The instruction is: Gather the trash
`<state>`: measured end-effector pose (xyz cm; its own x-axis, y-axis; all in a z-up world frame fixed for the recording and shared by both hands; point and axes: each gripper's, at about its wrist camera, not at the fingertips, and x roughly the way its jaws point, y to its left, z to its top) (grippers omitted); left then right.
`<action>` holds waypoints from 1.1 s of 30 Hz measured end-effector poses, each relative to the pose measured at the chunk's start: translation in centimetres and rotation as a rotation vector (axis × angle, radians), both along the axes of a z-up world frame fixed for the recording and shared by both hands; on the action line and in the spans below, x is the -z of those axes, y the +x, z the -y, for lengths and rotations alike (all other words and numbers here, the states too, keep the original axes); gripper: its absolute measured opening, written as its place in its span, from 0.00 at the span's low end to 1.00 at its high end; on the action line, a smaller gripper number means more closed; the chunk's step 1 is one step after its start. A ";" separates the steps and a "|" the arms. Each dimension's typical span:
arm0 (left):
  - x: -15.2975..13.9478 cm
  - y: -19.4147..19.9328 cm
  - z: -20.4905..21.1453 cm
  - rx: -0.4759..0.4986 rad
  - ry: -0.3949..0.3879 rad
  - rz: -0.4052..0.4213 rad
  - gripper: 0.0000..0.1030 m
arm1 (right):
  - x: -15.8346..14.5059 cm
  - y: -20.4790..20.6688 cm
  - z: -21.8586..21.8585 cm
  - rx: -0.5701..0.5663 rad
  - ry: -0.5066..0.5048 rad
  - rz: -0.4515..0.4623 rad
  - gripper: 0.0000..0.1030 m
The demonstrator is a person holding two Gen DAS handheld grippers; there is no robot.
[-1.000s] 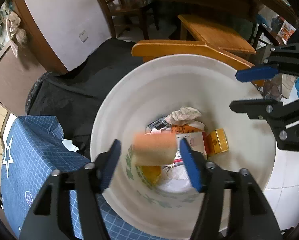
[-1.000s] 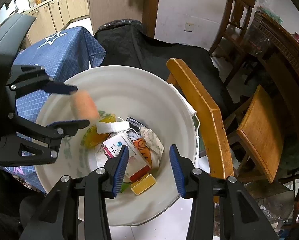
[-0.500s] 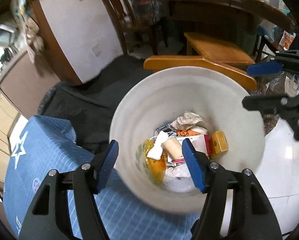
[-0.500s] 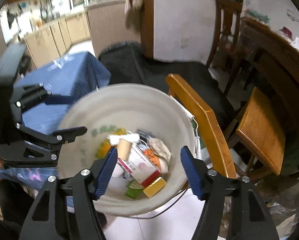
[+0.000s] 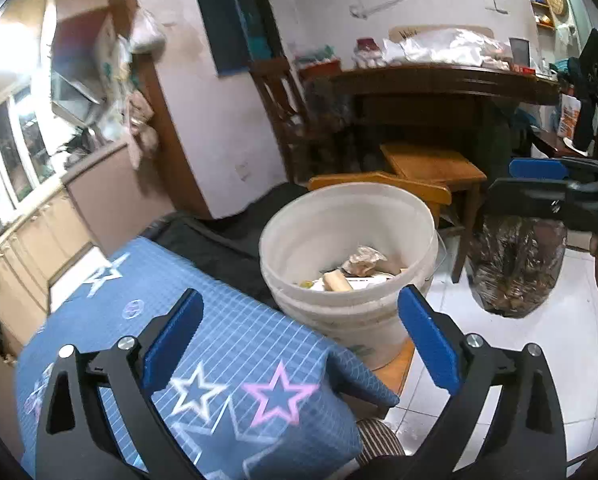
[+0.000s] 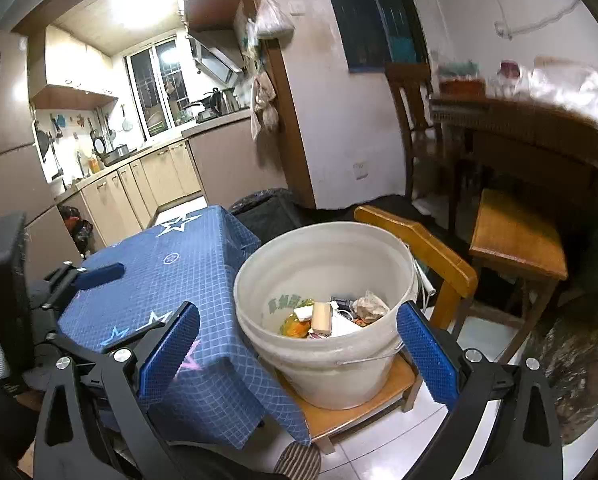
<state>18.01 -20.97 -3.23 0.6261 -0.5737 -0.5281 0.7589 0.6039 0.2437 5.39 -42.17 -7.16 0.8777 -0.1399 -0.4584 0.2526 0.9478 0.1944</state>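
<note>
The white bucket (image 5: 339,320) (image 6: 339,368) stands on a wooden chair and holds trash. A tan block (image 5: 338,280) (image 6: 322,316) and crumpled paper (image 5: 363,260) (image 6: 369,306) lie on top of the heap. My left gripper (image 5: 299,304) hangs back from the bucket over the blue cloth; its jaws are opening and hold nothing. My right gripper (image 6: 299,316) is also drawn back on the near side, jaws opening wide and empty. In the left wrist view, the right gripper (image 5: 515,182) shows at the right edge.
A blue star-patterned cloth (image 5: 159,320) covers a table left of the bucket. The wooden chair (image 6: 415,232) has its backrest behind the bucket. Beyond are a wooden stool (image 6: 515,236), a dark table (image 5: 439,80) and a full dark bag (image 5: 515,264) on white tiles.
Both grippers drew back and up from over the bucket, tilted up toward level, and spread their jaws wide. The tan block, earlier between the left jaws, now lies in the bucket.
</note>
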 end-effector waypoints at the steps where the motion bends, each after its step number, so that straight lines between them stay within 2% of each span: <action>1: -0.2 -0.5 -0.3 -0.012 -0.003 0.012 0.93 | -0.5 -0.5 -1.1 0.014 -0.020 0.006 0.95; 4: -0.8 -2.5 -2.3 -0.063 -0.040 0.017 0.94 | -2.1 -2.6 -4.3 0.069 -0.122 0.051 0.95; 7: -0.9 -3.7 -4.5 -0.120 -0.072 0.009 0.94 | -3.0 -5.3 -6.6 0.059 -0.168 0.096 0.95; 9: -0.8 -4.3 -6.1 -0.169 -0.083 0.013 0.94 | -3.0 -7.1 -7.7 0.046 -0.175 0.100 0.95; 13: -0.5 -5.2 -9.0 -0.231 -0.095 -0.036 0.94 | -2.2 -9.8 -9.0 0.058 -0.141 0.090 0.95; 17: -0.7 -7.0 -10.6 -0.272 -0.099 -0.026 0.94 | -1.2 -11.3 -9.9 0.093 -0.138 0.078 0.95; 19: -1.0 -8.0 -11.2 -0.295 -0.114 -0.010 0.94 | -1.2 -12.1 -11.1 0.114 -0.189 0.089 0.95; 25: -2.1 -10.7 -13.9 -0.374 -0.189 0.007 0.94 | -2.1 -13.3 -15.5 0.074 -0.338 0.123 0.95; 29: -3.1 -12.3 -14.0 -0.309 -0.217 0.018 0.94 | -3.5 -14.9 -17.0 0.098 -0.381 0.119 0.95; 33: -3.2 -13.6 -13.2 -0.240 -0.202 0.048 0.94 | -4.7 -16.6 -16.3 0.118 -0.343 0.078 0.95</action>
